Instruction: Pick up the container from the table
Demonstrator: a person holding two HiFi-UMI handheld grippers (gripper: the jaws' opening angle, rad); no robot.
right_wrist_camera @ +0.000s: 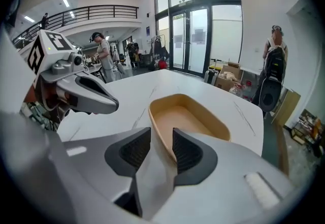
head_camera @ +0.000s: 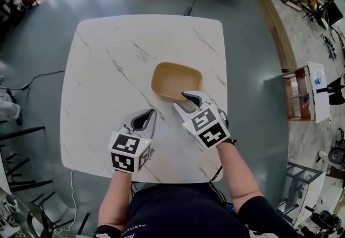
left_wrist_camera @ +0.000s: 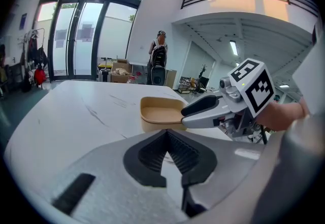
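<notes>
**Head view.** Locate container [head_camera: 177,80] just right of centre on bench [head_camera: 102,69], open side up and empty. Read long axis as running across the picture, dipping slightly toward the right. Note right tongs [head_camera: 184,99] released and spread over the near rim, toward its right-hand end. Note left tongs [head_camera: 151,114] clenched on nothing, low over bare bench near the near left corner, apart from the container.

**Left gripper view.** Confirm left tongs [left_wrist_camera: 165,134] closed tip to tip, with only bench [left_wrist_camera: 76,106] visible beyond. Find container [left_wrist_camera: 160,111] ahead, well short of contact. Find right tongs [left_wrist_camera: 184,116] set at its rim from the right.

**Right gripper view.** Confirm right tongs [right_wrist_camera: 161,139] released: one pad outside the wall, one inside, straddling the rim of container [right_wrist_camera: 190,116], neither pad seen pressing. Read long axis as leading away and to the right across bench [right_wrist_camera: 152,83]. Find left tongs [right_wrist_camera: 104,100] off to the left, clear of the container.

**Handling (judged).**
- Treat as light, thin-walled and somewhat flexible, probably moulded fibre. Matte, so unlikely to slip.
- Take hold on the near wall, pinching the rim from inside and outside.
- Close gently to avoid buckling the wall.
- Expect the far end to sag from a one-sided grip. Lift slowly and keep level.
</notes>
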